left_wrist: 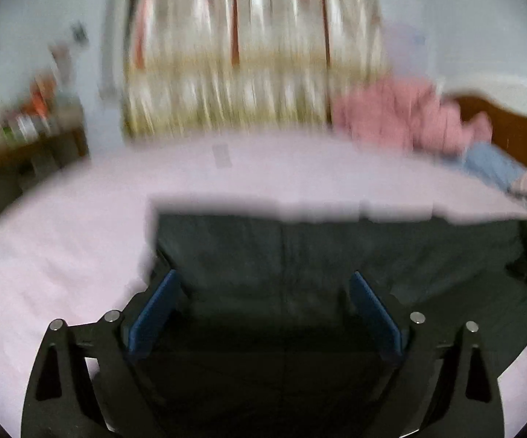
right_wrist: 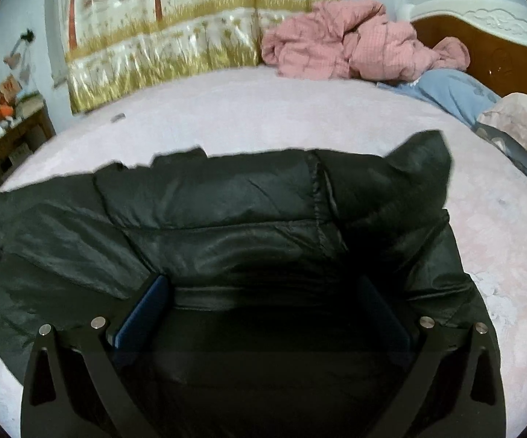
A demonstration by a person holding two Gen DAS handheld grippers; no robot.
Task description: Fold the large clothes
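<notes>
Left wrist view: left gripper point(left_wrist: 263, 281) jaws spread wide over the dark jacket point(left_wrist: 300, 255) on the bed point(left_wrist: 62, 237). Right gripper point(right_wrist: 263, 284) jaws likewise spread; pink blanket point(right_wrist: 354, 47) at 1 o'clock.

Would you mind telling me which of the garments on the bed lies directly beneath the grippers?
The black puffer jacket, spread flat under both open grippers. The crumpled pink garment and the blue one lie far off by the headboard.
</notes>
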